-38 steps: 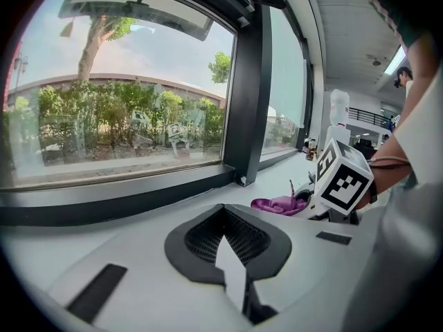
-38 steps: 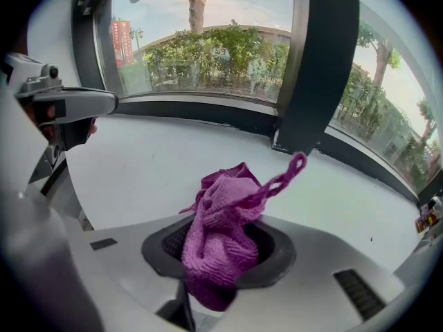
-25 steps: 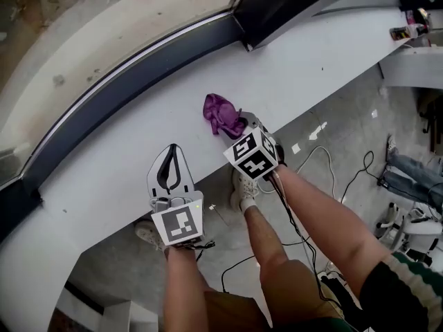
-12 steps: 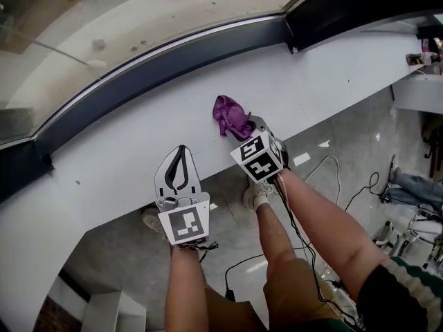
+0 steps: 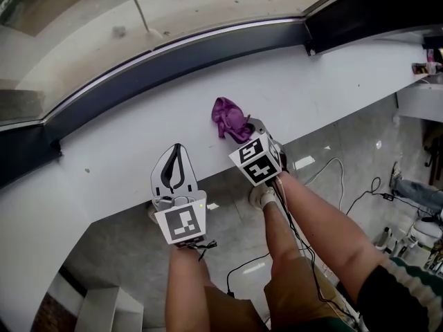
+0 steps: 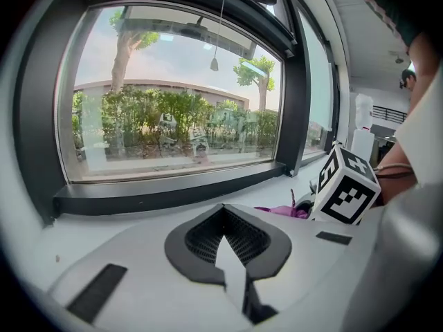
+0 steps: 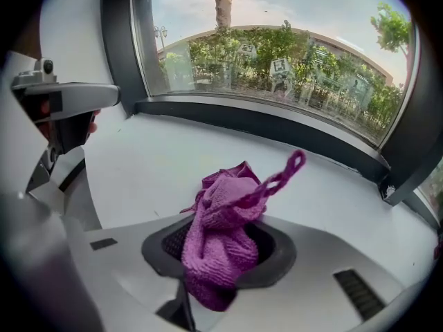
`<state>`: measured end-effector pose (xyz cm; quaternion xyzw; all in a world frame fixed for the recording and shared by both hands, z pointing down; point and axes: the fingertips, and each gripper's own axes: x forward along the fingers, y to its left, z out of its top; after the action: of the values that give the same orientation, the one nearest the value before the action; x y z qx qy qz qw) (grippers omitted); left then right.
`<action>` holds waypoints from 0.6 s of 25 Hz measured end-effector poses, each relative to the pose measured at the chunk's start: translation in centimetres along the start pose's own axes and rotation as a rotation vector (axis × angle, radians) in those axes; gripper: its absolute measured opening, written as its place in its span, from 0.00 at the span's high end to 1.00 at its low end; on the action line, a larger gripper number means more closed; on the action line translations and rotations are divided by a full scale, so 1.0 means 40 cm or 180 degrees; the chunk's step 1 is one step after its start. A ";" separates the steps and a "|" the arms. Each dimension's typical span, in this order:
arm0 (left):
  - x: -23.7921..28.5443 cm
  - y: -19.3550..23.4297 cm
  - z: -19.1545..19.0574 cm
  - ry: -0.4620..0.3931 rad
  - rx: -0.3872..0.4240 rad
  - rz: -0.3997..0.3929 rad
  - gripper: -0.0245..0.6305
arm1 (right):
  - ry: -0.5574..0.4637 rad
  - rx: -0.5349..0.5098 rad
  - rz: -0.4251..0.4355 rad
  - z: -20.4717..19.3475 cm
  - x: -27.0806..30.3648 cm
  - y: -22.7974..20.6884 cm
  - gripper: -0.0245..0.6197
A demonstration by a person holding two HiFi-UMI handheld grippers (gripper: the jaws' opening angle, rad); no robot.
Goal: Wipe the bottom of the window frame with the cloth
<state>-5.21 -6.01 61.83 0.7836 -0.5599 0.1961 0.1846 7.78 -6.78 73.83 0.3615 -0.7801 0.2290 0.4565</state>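
Note:
A crumpled purple cloth [image 5: 230, 120] is bunched between the jaws of my right gripper [image 5: 243, 134], which is shut on it over the white sill [image 5: 118, 147]. In the right gripper view the cloth [image 7: 228, 185] fills the jaws' gap and a loop of it sticks up. My left gripper [image 5: 175, 151] hovers at the sill's front edge, shut and holding nothing [image 6: 223, 209]. The dark bottom of the window frame [image 5: 173, 61] runs along the far side of the sill, well beyond both grippers. From the left gripper view the cloth [image 6: 284, 211] peeks out beside the right gripper's marker cube [image 6: 346, 185].
A dark upright post [image 5: 374, 9] meets the frame at the right. Below the sill's front edge lie grey floor, cables [image 5: 332, 171] and the person's shoe [image 5: 261, 196]. A white step [image 5: 104, 310] sits at the lower left.
The head view has swung, so the frame and post now sit further right. Both grippers stay near the sill's front edge. The right gripper keeps the cloth.

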 end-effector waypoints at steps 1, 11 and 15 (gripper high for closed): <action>-0.003 0.005 -0.002 -0.0004 -0.0009 0.0008 0.96 | -0.0004 -0.0012 0.0016 0.005 0.003 0.012 0.74; -0.039 0.056 -0.042 0.0028 -0.0082 0.0049 0.96 | -0.0038 -0.0069 0.0130 0.043 0.024 0.096 0.74; -0.055 0.088 -0.052 0.0037 -0.0101 0.0084 0.96 | -0.0042 -0.0108 0.0167 0.061 0.035 0.137 0.74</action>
<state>-9.42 -4.26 62.73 0.7719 -0.5721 0.1942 0.1976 1.75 -5.48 73.77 0.3346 -0.7960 0.2252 0.4513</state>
